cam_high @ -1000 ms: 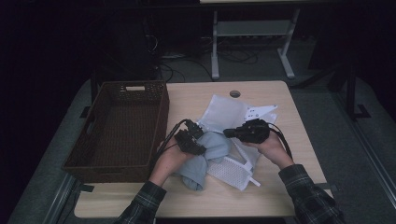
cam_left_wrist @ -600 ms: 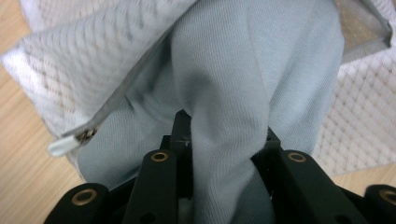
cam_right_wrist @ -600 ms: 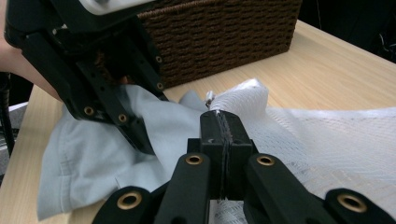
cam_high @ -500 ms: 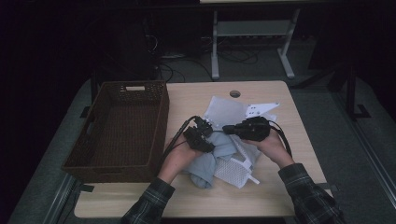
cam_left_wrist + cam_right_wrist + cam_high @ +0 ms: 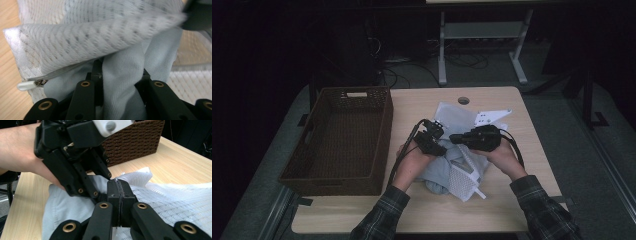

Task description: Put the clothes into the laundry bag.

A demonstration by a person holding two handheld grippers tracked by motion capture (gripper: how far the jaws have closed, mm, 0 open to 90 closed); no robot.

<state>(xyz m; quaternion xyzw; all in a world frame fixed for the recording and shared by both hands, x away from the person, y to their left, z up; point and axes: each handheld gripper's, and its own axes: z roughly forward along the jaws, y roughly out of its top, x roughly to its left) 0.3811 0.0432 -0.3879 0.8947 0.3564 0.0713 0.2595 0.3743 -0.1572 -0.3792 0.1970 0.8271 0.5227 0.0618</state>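
Note:
A white mesh zip bag [image 5: 453,114] lies mid-table with a light blue cloth [image 5: 436,176] bunched at its near side. My left gripper [image 5: 431,139] is shut on a fold of the cloth [image 5: 122,82], held just under the bag's lifted open edge [image 5: 100,32]; a white zipper pull [image 5: 25,85] hangs at the left. My right gripper [image 5: 460,138] is shut on the mesh edge [image 5: 175,197], its pads [image 5: 119,192] pinching it close beside the left gripper [image 5: 102,185]. The two grippers' tips nearly meet over the cloth [image 5: 67,205].
A dark brown woven basket [image 5: 332,182] with nothing in it stands at the table's left, close to my left hand. The wooden table [image 5: 412,212] has a round cable hole [image 5: 463,100] at the back. Desk legs and cables lie on the floor behind.
My left hand has moved right and a little away from the person with the cloth, closer to the right gripper. The cloth has bunched further under the mesh bag. The right hand held still.

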